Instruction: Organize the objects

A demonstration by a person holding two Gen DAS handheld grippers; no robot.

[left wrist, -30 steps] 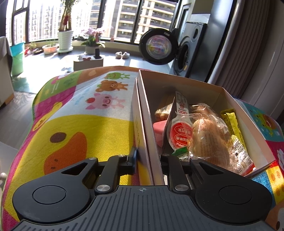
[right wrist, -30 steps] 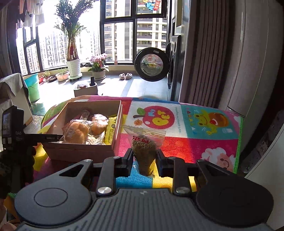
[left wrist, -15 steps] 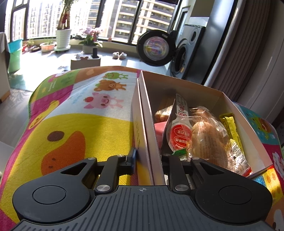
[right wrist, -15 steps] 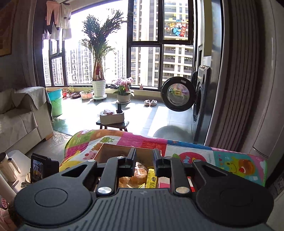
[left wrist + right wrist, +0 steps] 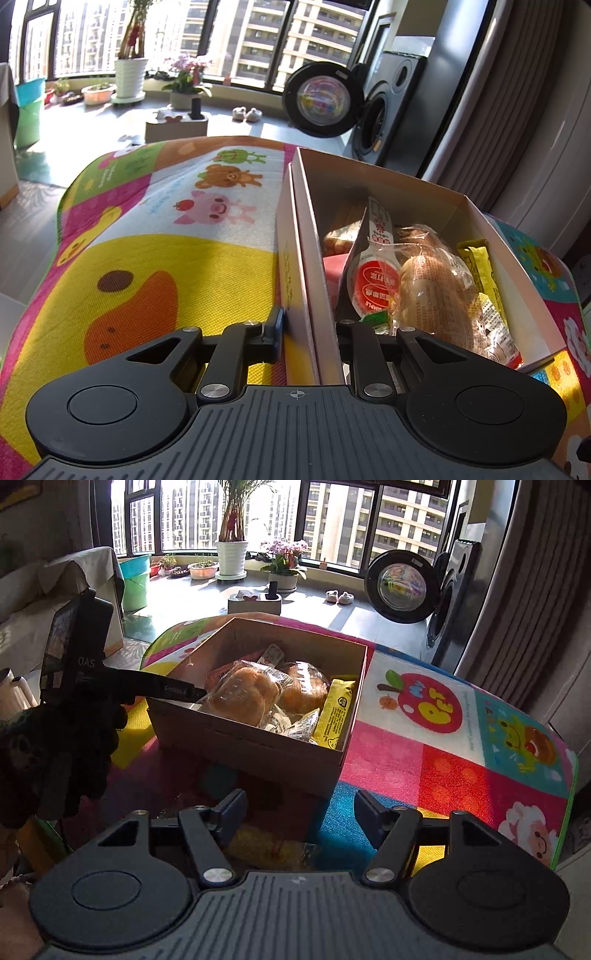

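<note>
Left gripper is clamping the near-left wall of the cardboard box: one finger outside the wall, one inside, both closed against the double-layered cardboard. In the right wrist view the same gripper is reaching in from the left, a gloved hand gripping its handle.

Right gripper is hanging with fingers spread wide, nothing between them, just short of the box's near corner. A yellowish plastic packet is lying on the mat right under the gap; contact with the pads can't be told.

Box is sitting open-topped on the mat, nearer the mat's left side. In the left wrist view its long axis is running away from the camera toward the windows. Inside: bagged bread rolls, a yellow bar pack lying lengthwise along the right wall, a red-and-white pouch standing upright on edge, something pink beneath.

Surface is a bright cartoon play mat: duck, pig, bear panels left, apple and sheep panels right.

Room: tall windows facing apartment towers, a potted plant, flowers, a washing machine with its round door hanging open, grey curtains right, a covered sofa left.
</note>
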